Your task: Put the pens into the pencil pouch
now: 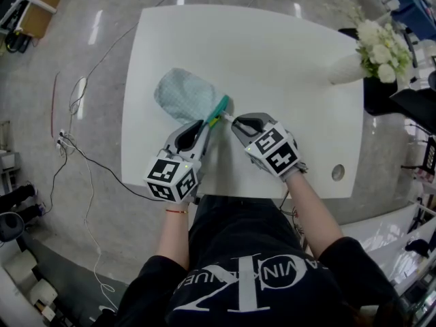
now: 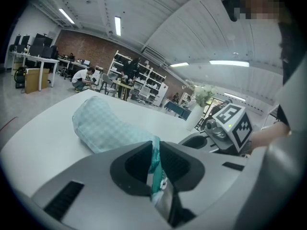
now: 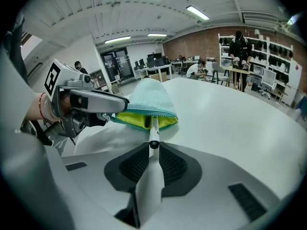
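White table; soft checked pouch, cylindrical pen.

One pencil pouch, one pen, two grippers, one table, one flower vase.

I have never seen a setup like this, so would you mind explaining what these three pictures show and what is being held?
There is no robot here: a person holds a two-jaw gripper in each hand. The head view comes from a camera on the person's head, looking down at a white table. The other two views come from cameras riding on the grippers, each looking along its own jaws. On the table lies a teal checked pencil pouch, and a vase of white flowers stands at the far corner. The left gripper pinches the pouch's open edge. The right gripper holds a white pen, pointing into the pouch's mouth.
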### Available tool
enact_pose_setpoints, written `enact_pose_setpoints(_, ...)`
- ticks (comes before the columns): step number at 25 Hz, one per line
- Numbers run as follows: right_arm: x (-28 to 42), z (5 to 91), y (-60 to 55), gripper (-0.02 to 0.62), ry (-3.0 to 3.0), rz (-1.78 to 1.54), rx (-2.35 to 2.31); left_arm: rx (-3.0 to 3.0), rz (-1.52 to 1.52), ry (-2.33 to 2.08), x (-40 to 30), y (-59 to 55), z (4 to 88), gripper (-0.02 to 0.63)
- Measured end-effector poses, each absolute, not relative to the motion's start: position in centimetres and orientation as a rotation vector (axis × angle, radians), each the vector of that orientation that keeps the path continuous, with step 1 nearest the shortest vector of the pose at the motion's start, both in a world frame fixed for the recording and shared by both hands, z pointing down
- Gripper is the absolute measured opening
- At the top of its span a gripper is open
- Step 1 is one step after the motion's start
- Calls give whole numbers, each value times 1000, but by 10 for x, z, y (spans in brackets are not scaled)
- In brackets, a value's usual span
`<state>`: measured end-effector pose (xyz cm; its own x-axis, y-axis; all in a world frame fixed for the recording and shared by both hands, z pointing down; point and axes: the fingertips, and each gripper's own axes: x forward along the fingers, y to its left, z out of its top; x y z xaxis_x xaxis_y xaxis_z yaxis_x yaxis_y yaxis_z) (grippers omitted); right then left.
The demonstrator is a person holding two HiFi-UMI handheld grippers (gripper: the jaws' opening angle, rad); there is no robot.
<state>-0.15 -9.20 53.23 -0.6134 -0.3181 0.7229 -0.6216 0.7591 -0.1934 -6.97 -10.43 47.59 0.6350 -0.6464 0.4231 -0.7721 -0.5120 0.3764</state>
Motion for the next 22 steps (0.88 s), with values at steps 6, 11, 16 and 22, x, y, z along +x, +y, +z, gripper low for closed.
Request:
enact_pose_setpoints(6, -9, 530, -101, 74, -2279, 563, 700, 2317, 307, -1109, -69, -104, 475, 51)
enact_pose_setpoints(11, -20, 526, -109, 71, -2295, 545, 685, 2311, 306, -1113, -70, -102, 475, 51)
enact_pose_setpoints(16, -30, 527, -116, 67, -2306, 541, 672, 2303, 305, -1114, -71, -100, 477, 51)
enact_pose_setpoints(22, -42, 529, -120, 66, -2312, 533, 655, 2290, 301, -1123, -77, -98, 479, 51)
